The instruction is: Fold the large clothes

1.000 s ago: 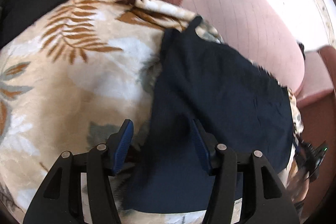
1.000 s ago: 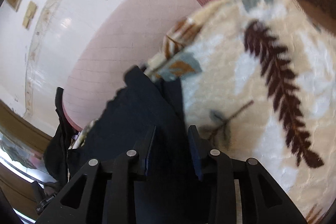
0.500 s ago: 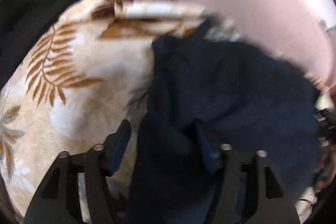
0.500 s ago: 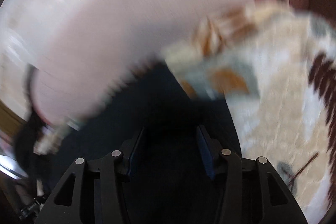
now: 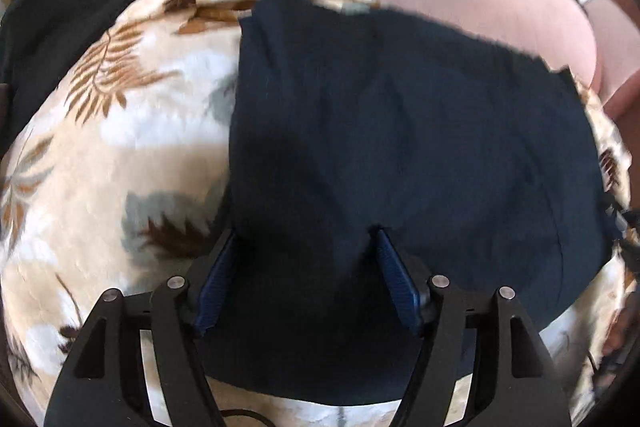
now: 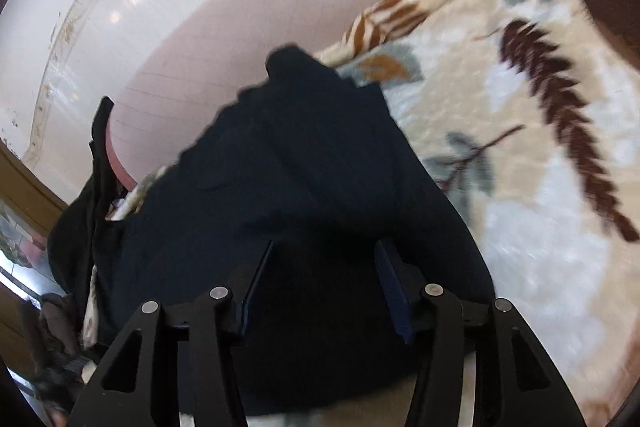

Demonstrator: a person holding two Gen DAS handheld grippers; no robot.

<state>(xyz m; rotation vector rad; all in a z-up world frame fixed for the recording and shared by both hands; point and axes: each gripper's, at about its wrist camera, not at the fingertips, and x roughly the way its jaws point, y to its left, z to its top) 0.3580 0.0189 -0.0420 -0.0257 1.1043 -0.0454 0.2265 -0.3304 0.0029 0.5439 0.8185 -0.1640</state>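
So I've got the dark navy fabric garment (image 5: 400,131) lying spread on a cream fleece blanket with brown leaf print (image 5: 120,131). Left hand-held gripper (image 5: 304,267) and right hand-held gripper (image 6: 324,275) both sit over its near edge, jaws spread apart, nothing pinched. Looks like I'm mid-fold; next I'd need to grab that near edge and carry it across.

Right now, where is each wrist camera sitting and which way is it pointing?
Left wrist: behind the open left gripper, looking down at the navy garment on the leaf-print blanket; only its fingers show.
Right wrist: behind the open right gripper, above the same navy garment, blanket to its right; only its fingers show.
Shared: garment, blanket, pink surface beyond.
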